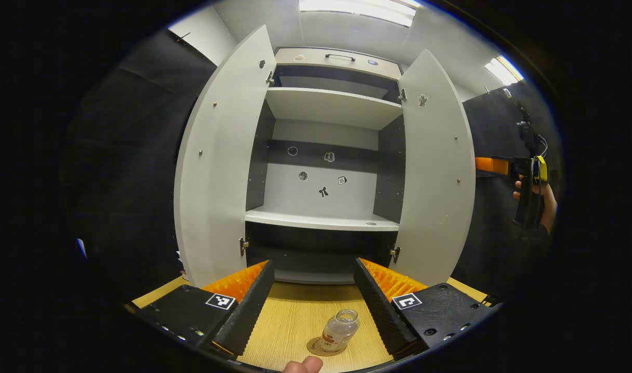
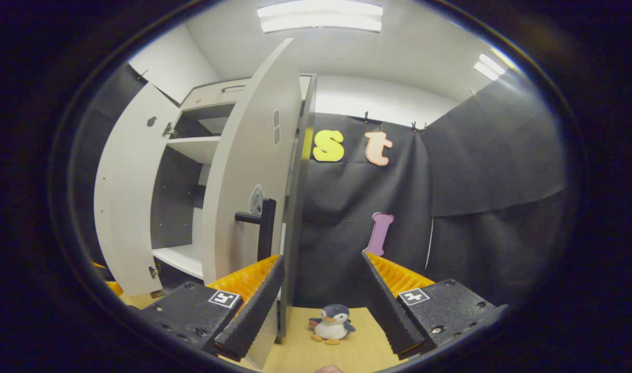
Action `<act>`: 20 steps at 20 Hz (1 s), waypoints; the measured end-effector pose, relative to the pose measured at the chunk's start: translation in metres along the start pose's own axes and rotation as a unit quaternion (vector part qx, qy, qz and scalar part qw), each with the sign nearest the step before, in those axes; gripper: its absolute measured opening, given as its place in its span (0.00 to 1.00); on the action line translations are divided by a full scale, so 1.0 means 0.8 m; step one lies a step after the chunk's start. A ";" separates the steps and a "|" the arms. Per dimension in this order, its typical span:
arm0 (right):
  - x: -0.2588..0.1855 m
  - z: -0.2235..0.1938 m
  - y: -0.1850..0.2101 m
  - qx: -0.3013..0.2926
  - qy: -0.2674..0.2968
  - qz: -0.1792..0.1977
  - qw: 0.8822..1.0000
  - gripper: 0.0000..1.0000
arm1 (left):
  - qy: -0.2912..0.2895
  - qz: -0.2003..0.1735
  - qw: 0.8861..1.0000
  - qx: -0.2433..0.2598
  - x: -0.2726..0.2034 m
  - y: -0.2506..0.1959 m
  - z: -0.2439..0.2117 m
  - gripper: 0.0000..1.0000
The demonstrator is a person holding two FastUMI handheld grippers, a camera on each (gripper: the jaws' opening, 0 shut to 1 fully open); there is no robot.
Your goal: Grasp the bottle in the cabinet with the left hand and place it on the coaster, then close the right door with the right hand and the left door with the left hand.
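The bottle [image 1: 340, 330] stands upright on the round coaster [image 1: 321, 347] on the wooden table [image 1: 295, 316], nearest of all in the left gripper view, its mouth uncapped. It sits between the spread fingers of the left gripper [image 1: 312, 299], closer to the right-hand finger, and neither finger touches it; the jaws are released and hold nothing. A fingertip [image 1: 303, 365] of the person shows at the bottom edge, just near of the coaster.

Farther back stands the cabinet [image 1: 326, 155] with both doors swung wide. The left door [image 1: 217, 166] and the right door [image 1: 437, 171] frame bare shelves, and small stickers dot the back panel. Beyond the right door, at the right edge, a hand [image 1: 546, 199] holds the right gripper [image 1: 528, 171] upright.

In the right gripper view the right gripper [image 2: 323, 298] has its fingers apart, gripping nothing. Just beyond them a small toy penguin [image 2: 332, 323] stands on the table. The right door [image 2: 253, 171] rises on the left, seen from its outer face, its dark handle [image 2: 264, 228] near the left finger, though I cannot tell if they touch. The cabinet's shelves show farther left.
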State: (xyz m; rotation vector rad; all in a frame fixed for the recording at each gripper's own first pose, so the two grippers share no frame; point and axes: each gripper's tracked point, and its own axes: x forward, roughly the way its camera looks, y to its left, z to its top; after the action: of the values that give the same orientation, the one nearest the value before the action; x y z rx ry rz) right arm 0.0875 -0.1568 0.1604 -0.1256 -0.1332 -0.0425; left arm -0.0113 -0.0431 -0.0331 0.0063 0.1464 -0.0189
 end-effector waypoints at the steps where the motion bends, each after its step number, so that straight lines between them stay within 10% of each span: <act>1: 0.000 0.000 0.015 0.006 0.000 0.016 1.000 0.93 | -0.001 0.000 1.000 0.001 -0.001 0.001 0.001 0.94; 20: 0.029 0.011 0.177 0.013 -0.018 0.114 0.993 0.97 | -0.007 0.060 0.998 0.008 -0.042 0.066 0.006 0.94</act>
State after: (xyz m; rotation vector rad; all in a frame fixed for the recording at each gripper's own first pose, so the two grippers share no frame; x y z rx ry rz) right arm 0.1165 -0.0159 0.1547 -0.1153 -0.1549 0.1885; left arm -0.0425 0.0100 -0.0231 0.0301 0.1307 0.0997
